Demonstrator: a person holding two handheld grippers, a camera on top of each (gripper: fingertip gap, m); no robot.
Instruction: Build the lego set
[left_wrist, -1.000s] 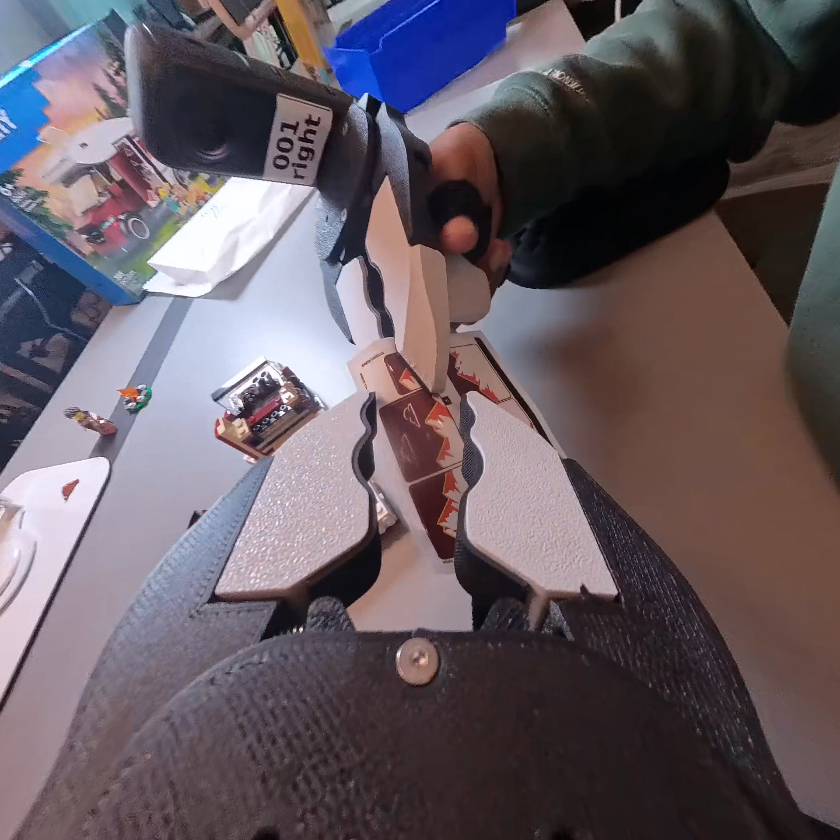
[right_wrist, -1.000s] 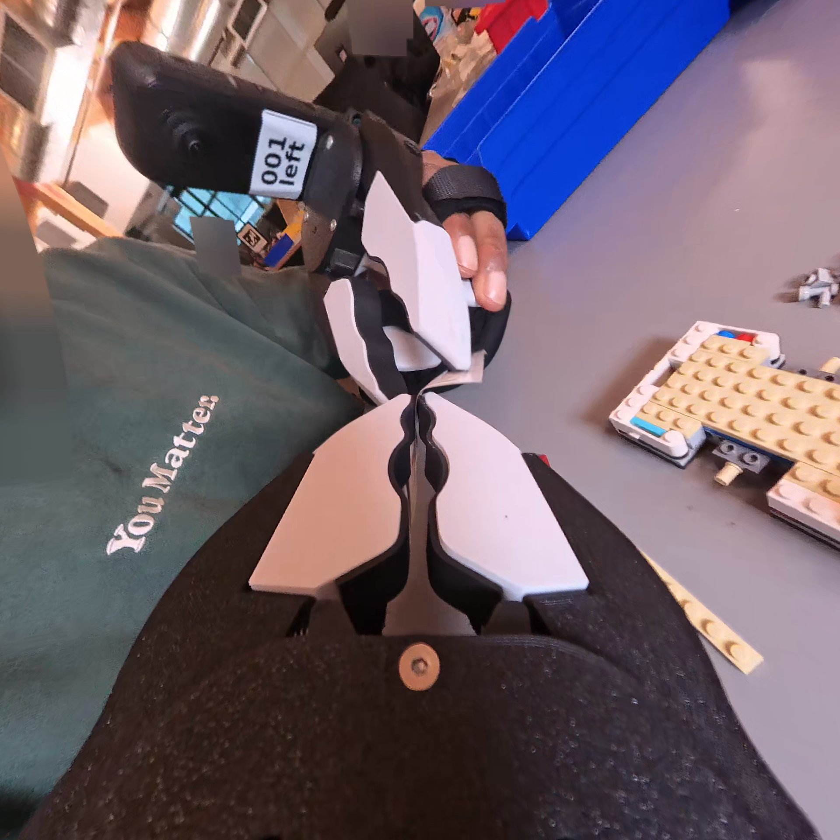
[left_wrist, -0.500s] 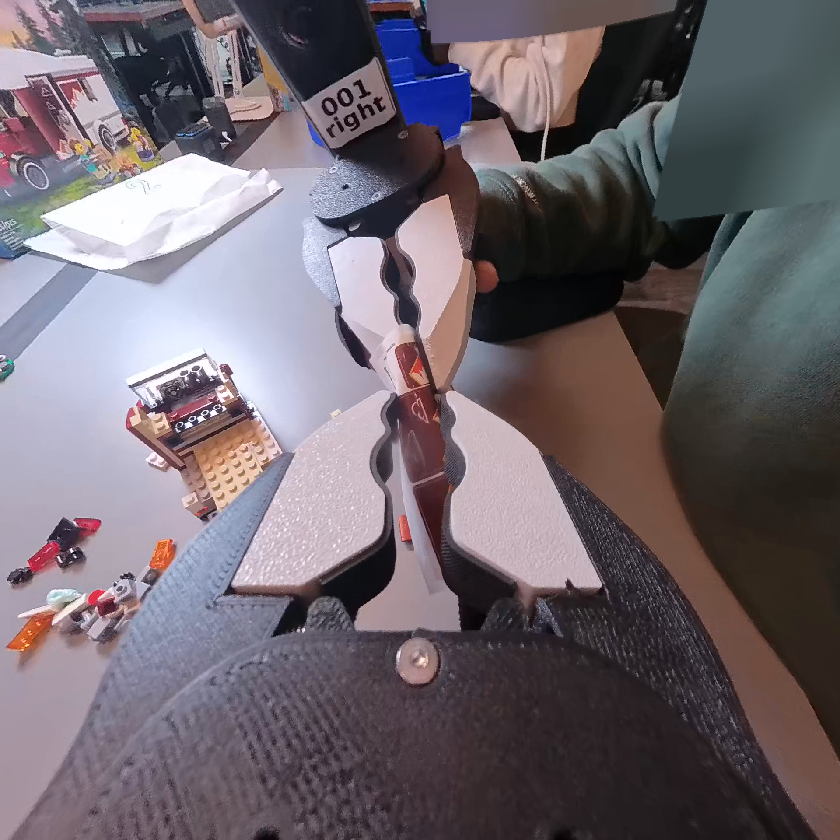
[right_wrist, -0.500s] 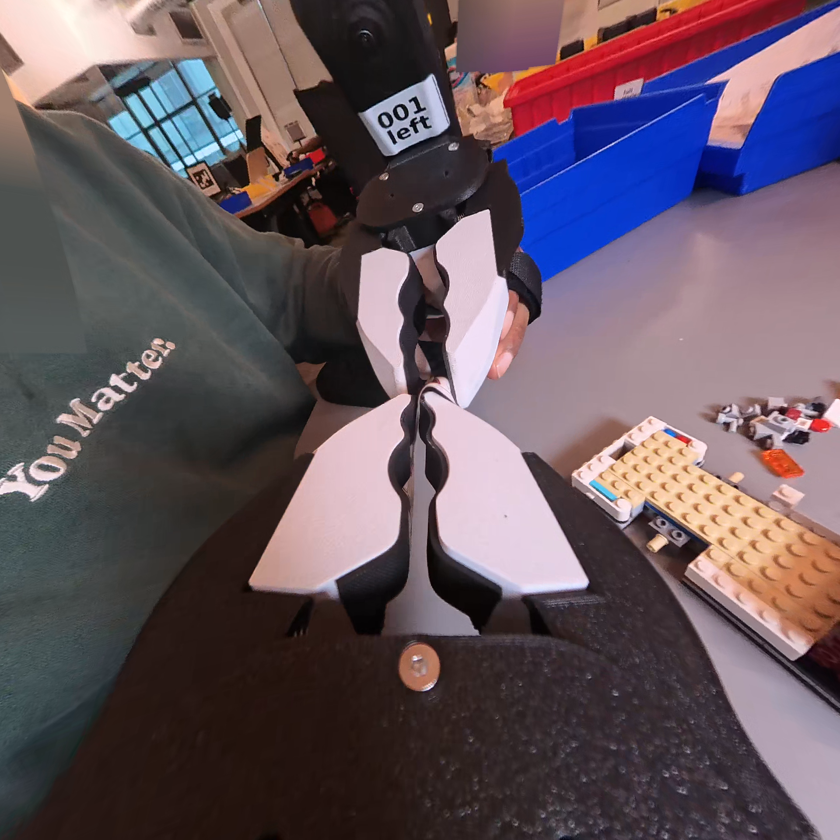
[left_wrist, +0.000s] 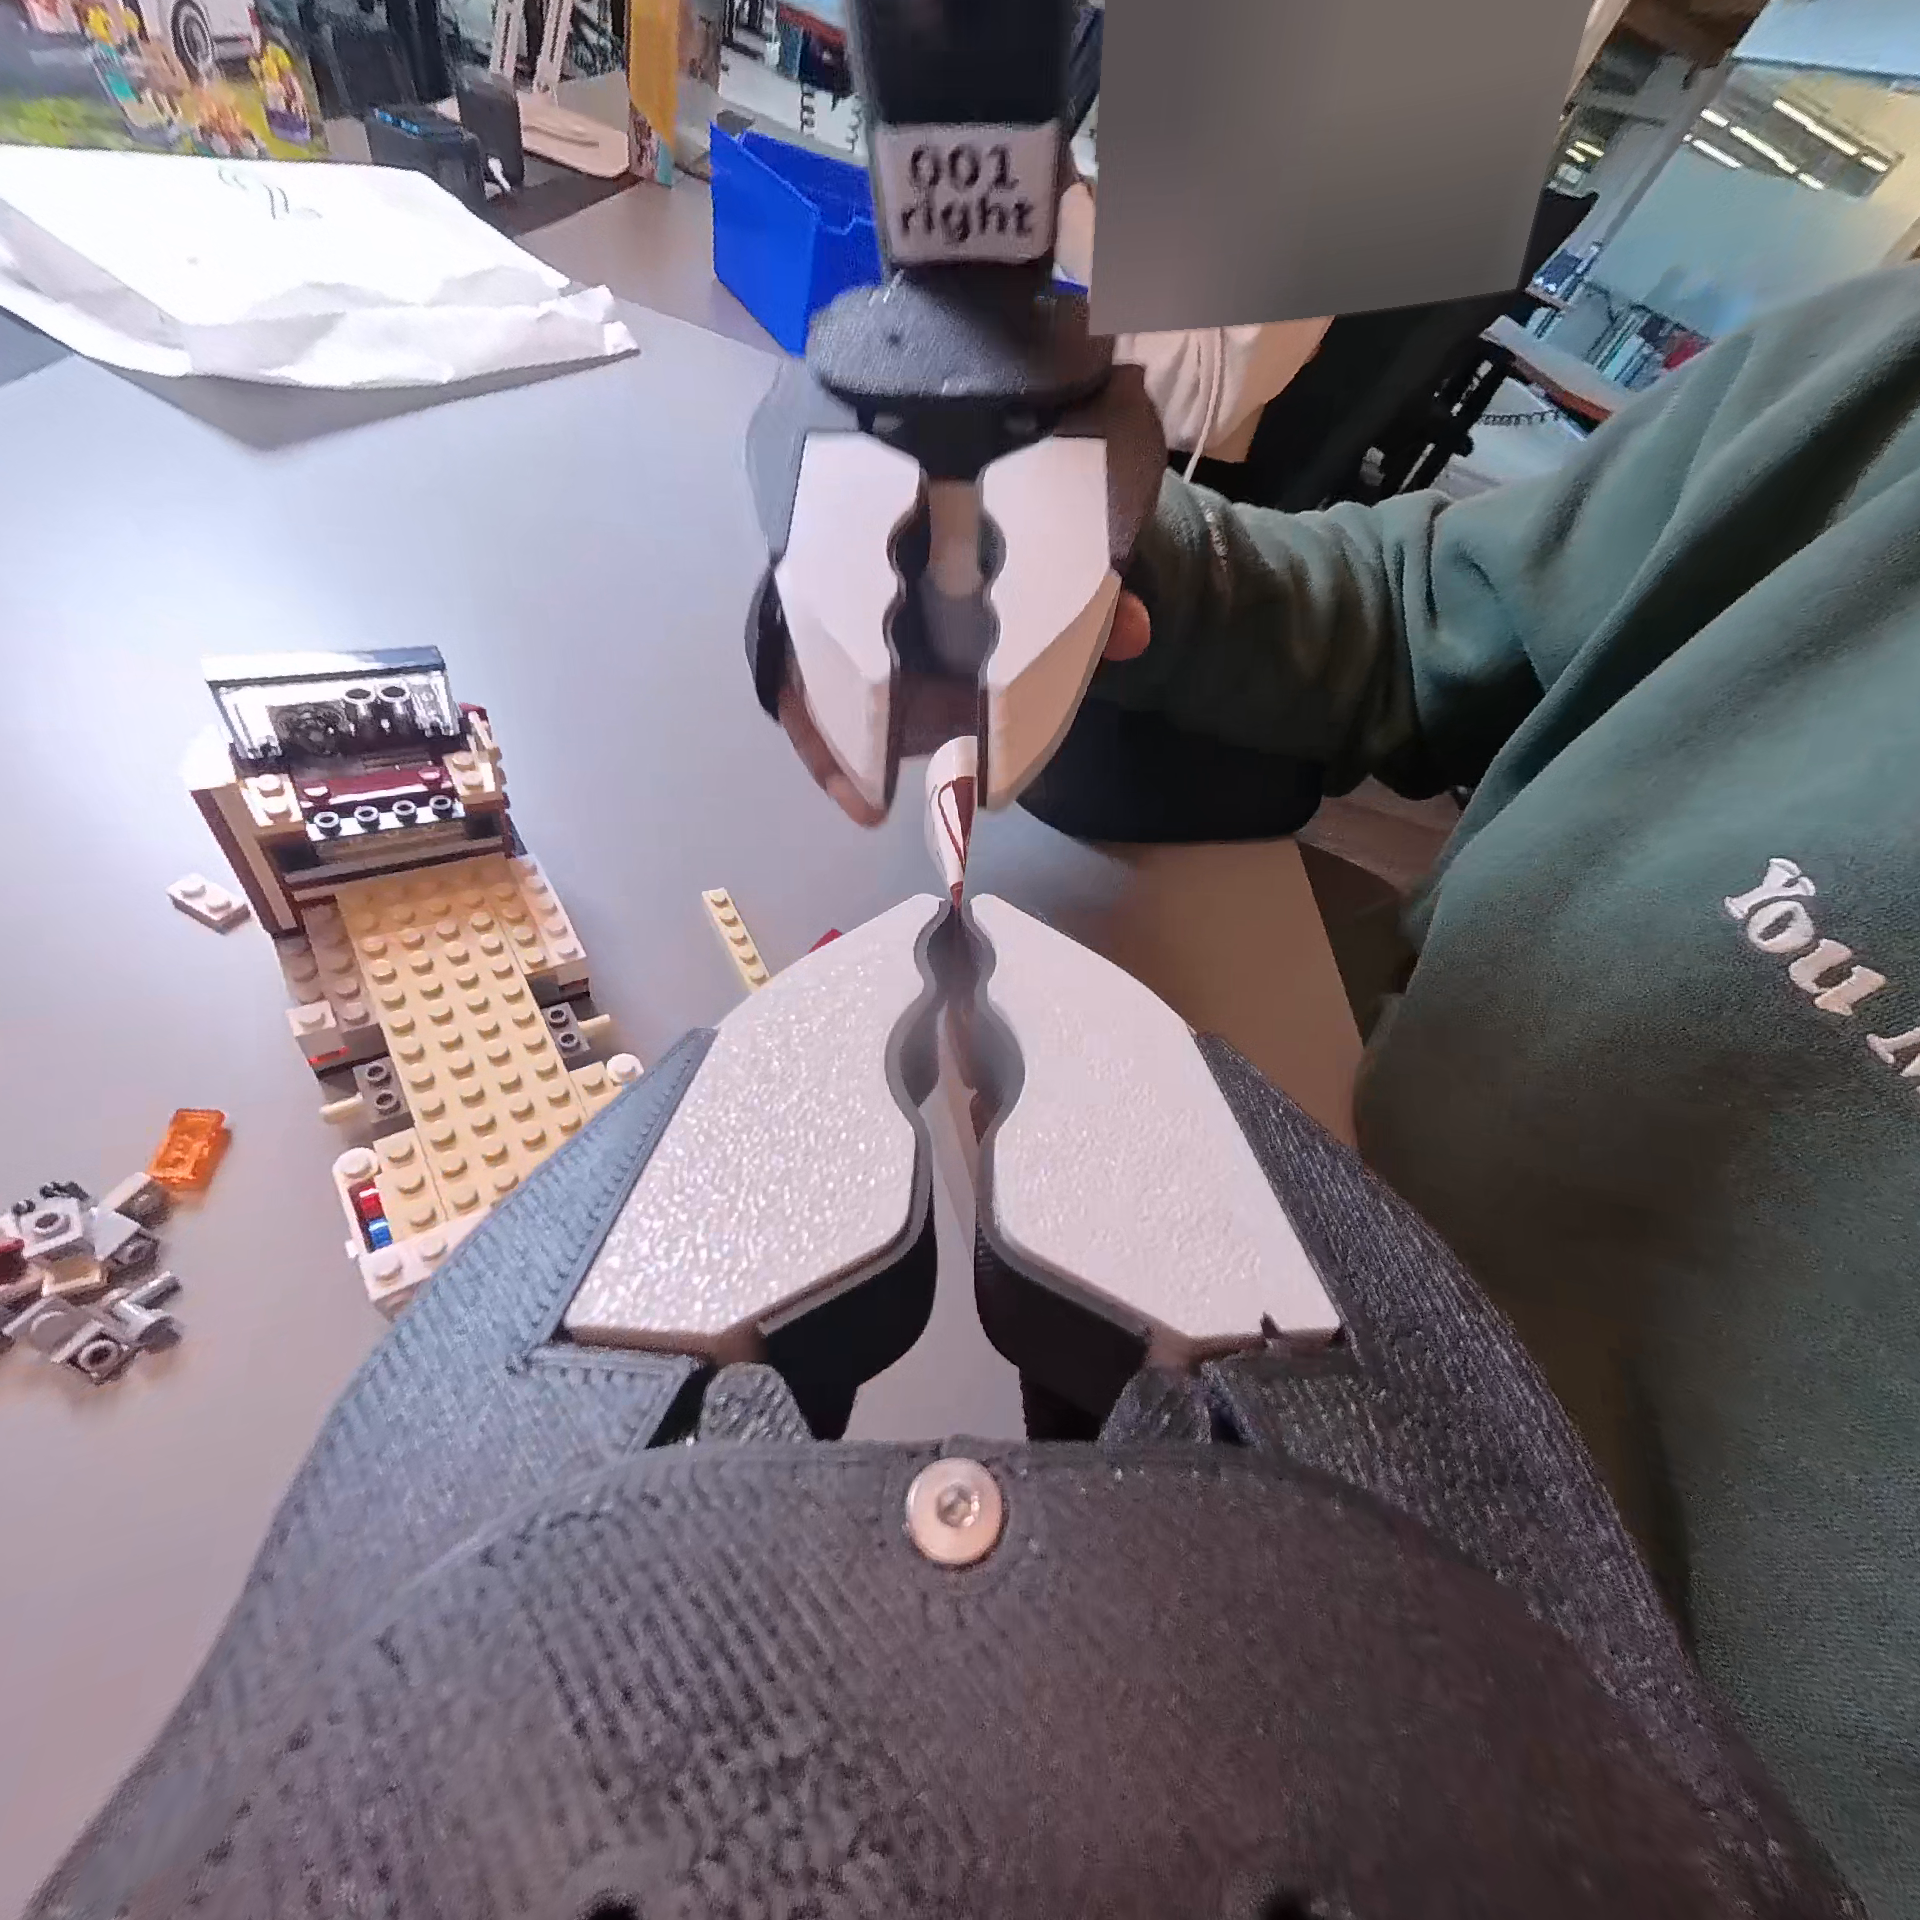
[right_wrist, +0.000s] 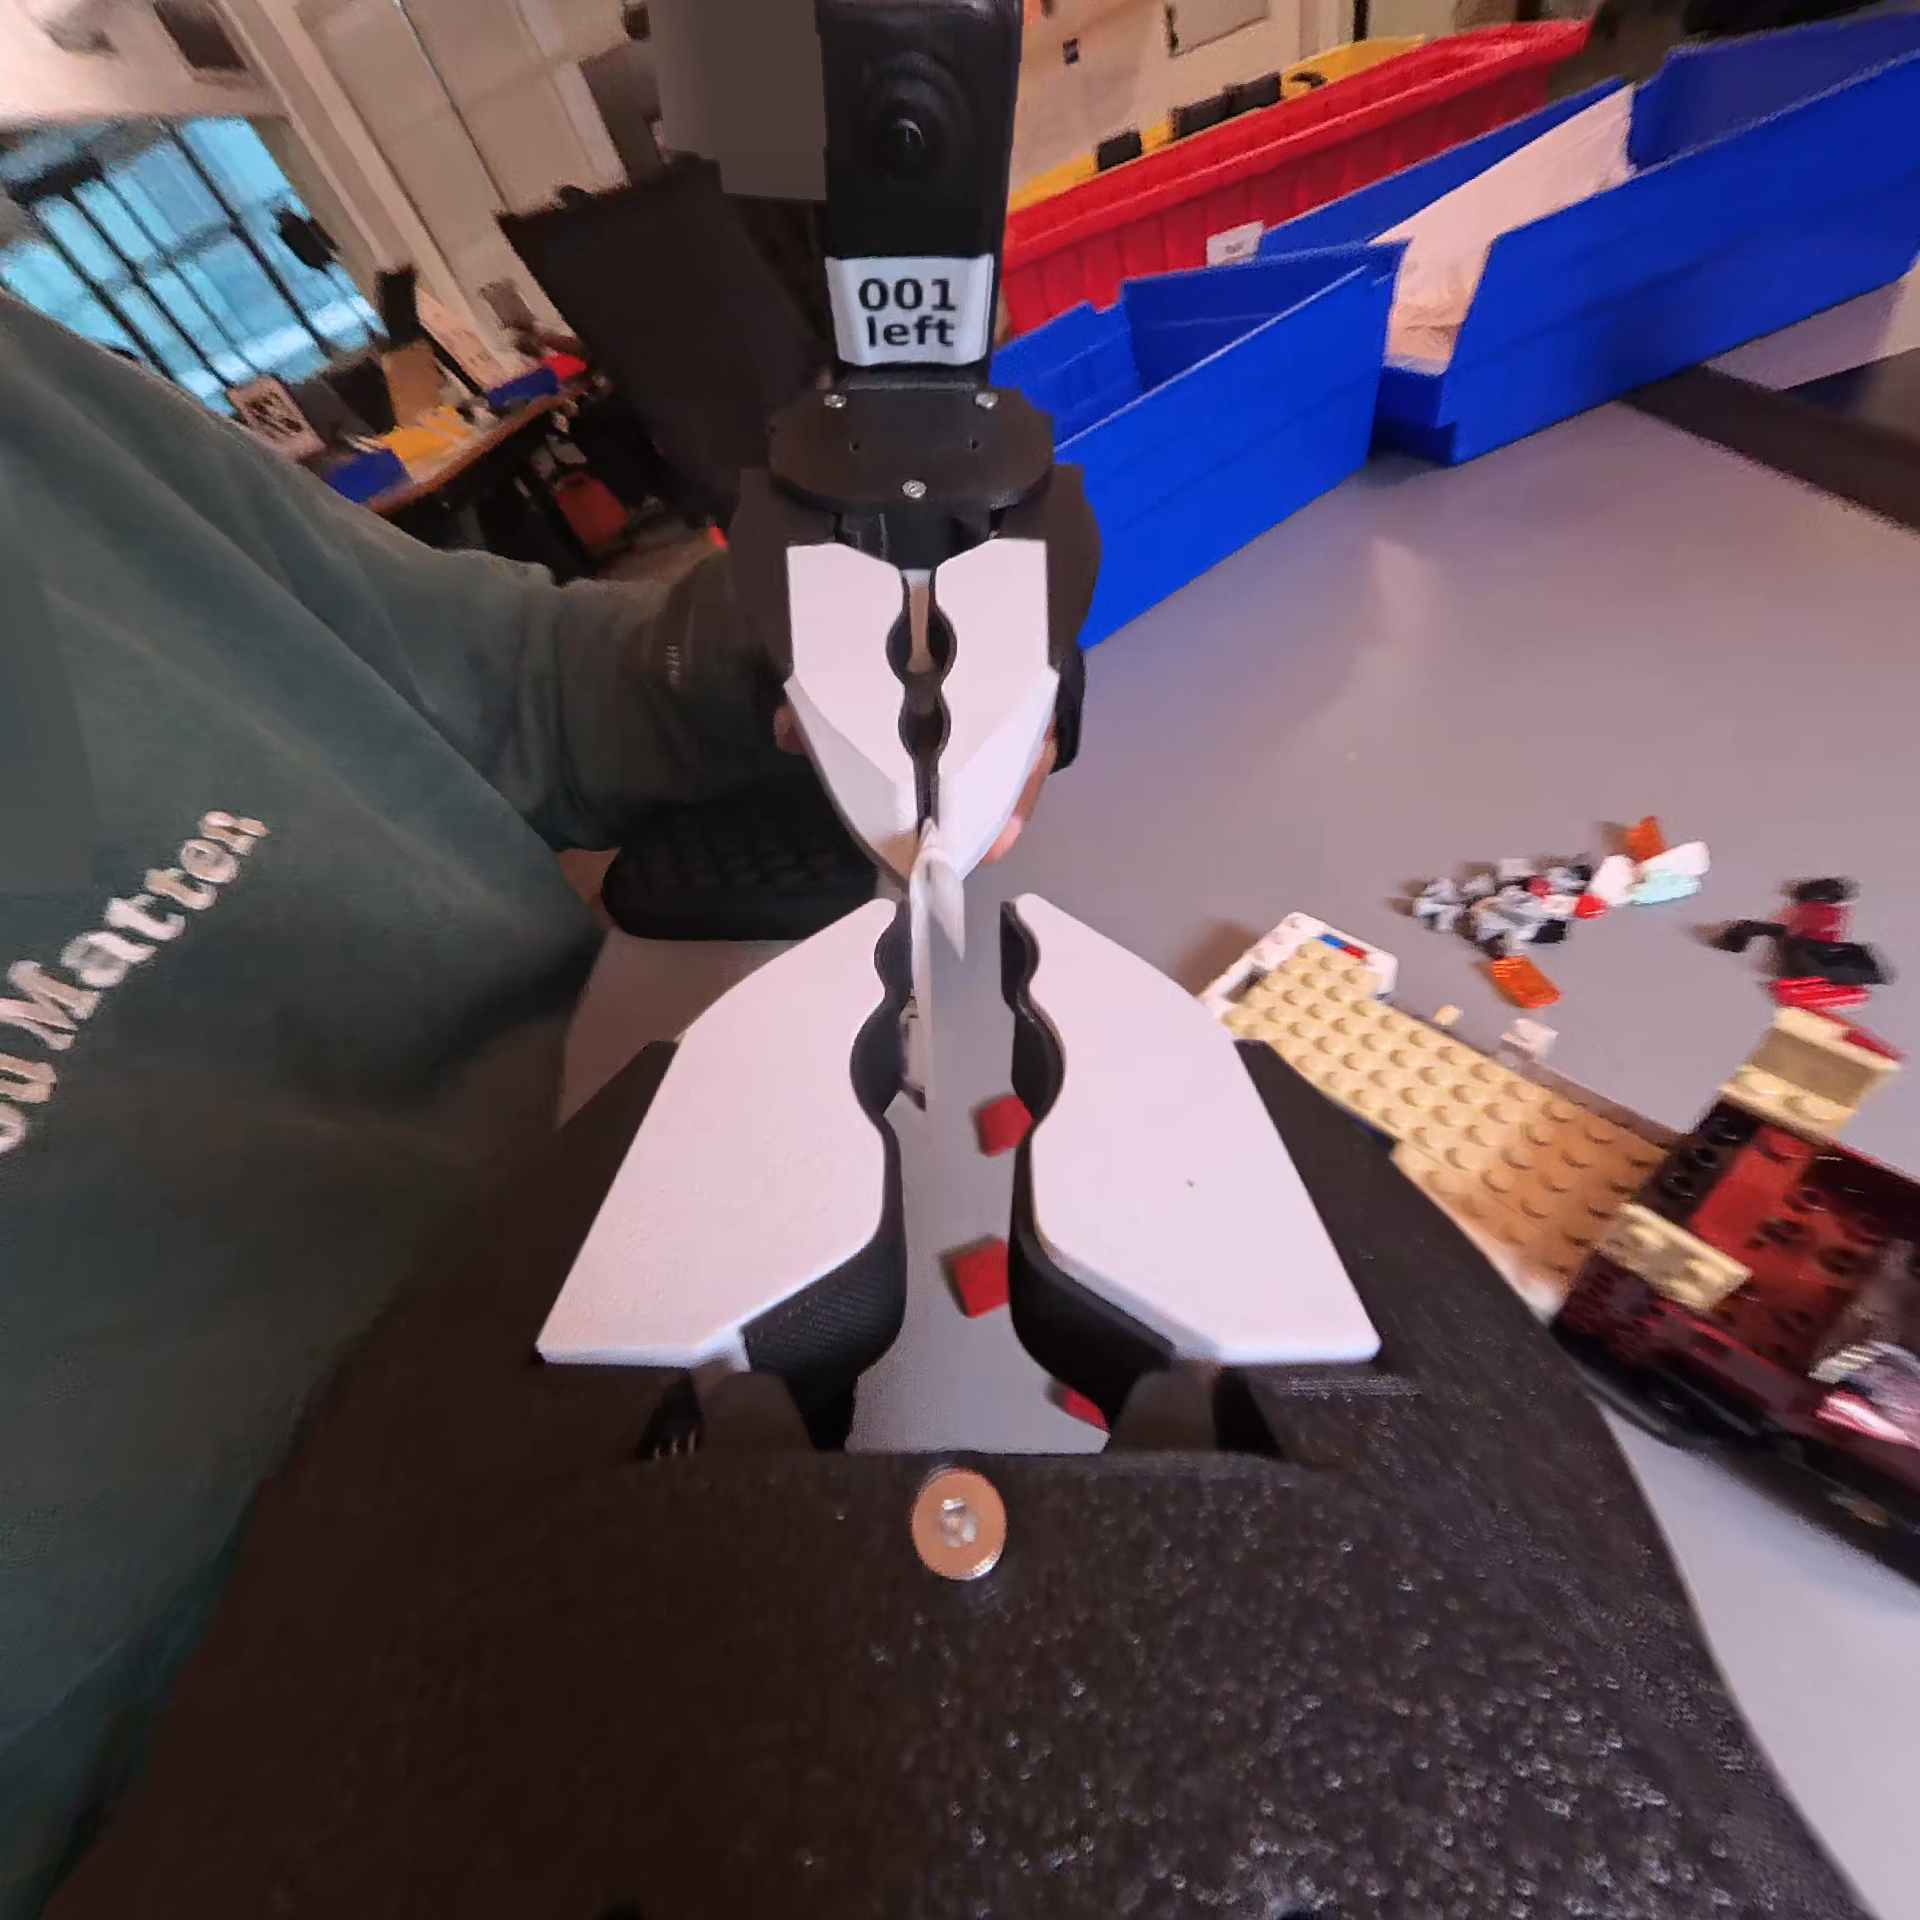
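the left tongs (left_wrist: 951, 914) pinch the lower edge of a thin sticker sheet (left_wrist: 951, 821), white-backed with dark red printed panels; most of the sheet is hidden between the wavy-edged, pebbled grey pads. the right tongs (left_wrist: 935, 800) face them from above with a gap between their tips, the sheet's upper end lying against one pad; whether they press it cannot be told. from the right wrist view the sheet (right_wrist: 935, 935) shows edge-on as a pale strip, the right tongs (right_wrist: 951, 914) parted around it and the left tongs (right_wrist: 925, 842) closed on its far end. the half-built lego model (left_wrist: 416, 935), tan studded plates with a dark red and black cab, sits on the grey worktop (left_wrist: 416, 540), its near end cut off by the tongs. loose small pieces (left_wrist: 83, 1288) lie beside it, blurred. small red bricks (right_wrist: 982, 1195) show through the right tongs' gap.
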